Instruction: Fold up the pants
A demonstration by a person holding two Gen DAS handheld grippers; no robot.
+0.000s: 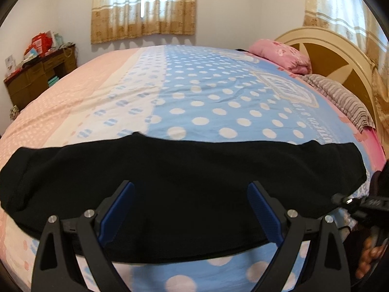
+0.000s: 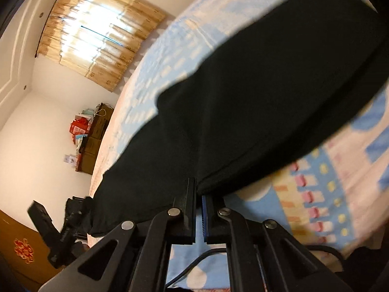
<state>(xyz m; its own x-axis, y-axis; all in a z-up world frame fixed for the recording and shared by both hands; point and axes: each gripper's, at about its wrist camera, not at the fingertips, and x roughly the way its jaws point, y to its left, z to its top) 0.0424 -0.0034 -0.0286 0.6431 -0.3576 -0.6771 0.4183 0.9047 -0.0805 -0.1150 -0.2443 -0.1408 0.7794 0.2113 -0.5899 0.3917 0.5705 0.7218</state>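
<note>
Along the bed's [image 1: 194, 92] near edge, pants [image 1: 184, 185] are laid flat for folding; left hand-held gripper [image 1: 190, 209] is spread wide above them, right hand-held gripper [image 2: 198, 194] is pinched on their hem.

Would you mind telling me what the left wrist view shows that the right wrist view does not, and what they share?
Only the left wrist view shows the cream headboard, the pink pillow, the striped pillow, and the left tongs open above the black pants.

Only the right wrist view shows the right tongs nearly shut at the pants' edge, and a brown door with a red ornament.

Both show the pants spread on the dotted blue bedspread, a curtained window and the cluttered wooden desk.
</note>
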